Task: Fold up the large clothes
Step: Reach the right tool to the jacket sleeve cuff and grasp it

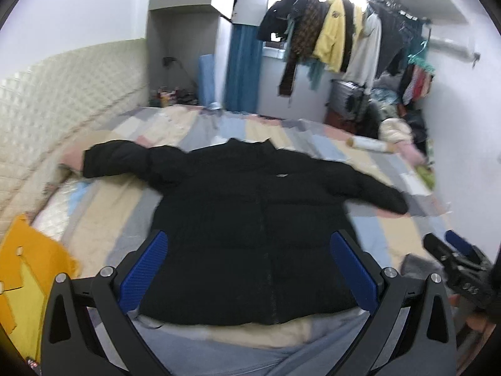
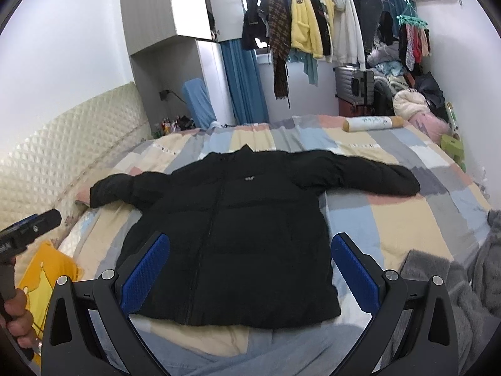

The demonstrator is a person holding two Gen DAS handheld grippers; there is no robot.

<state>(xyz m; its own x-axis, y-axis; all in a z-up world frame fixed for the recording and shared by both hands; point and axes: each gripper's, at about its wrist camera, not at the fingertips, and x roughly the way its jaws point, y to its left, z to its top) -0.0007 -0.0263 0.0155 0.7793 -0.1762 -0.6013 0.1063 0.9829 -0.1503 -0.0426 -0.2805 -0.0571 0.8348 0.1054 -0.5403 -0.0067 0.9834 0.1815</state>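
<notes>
Overhead, black puffer jacket (image 2: 225, 235) spread flat, patchwork bedspread (image 2: 391, 219), quilted headboard (image 2: 62, 153)

One black jacket (image 2: 238, 235) ahead of the spread fingers, on one patchwork bed (image 2: 391, 216). One roll (image 2: 369, 123) beyond, to the right. Two grippers: left gripper (image 1: 249, 269), right gripper (image 2: 250, 271).

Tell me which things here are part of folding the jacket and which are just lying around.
For the job: black jacket, spread flat on the bed; left gripper and right gripper, both open.

Lying about: roll, yellow bag, grey blanket, suitcase, hanging clothes.
</notes>
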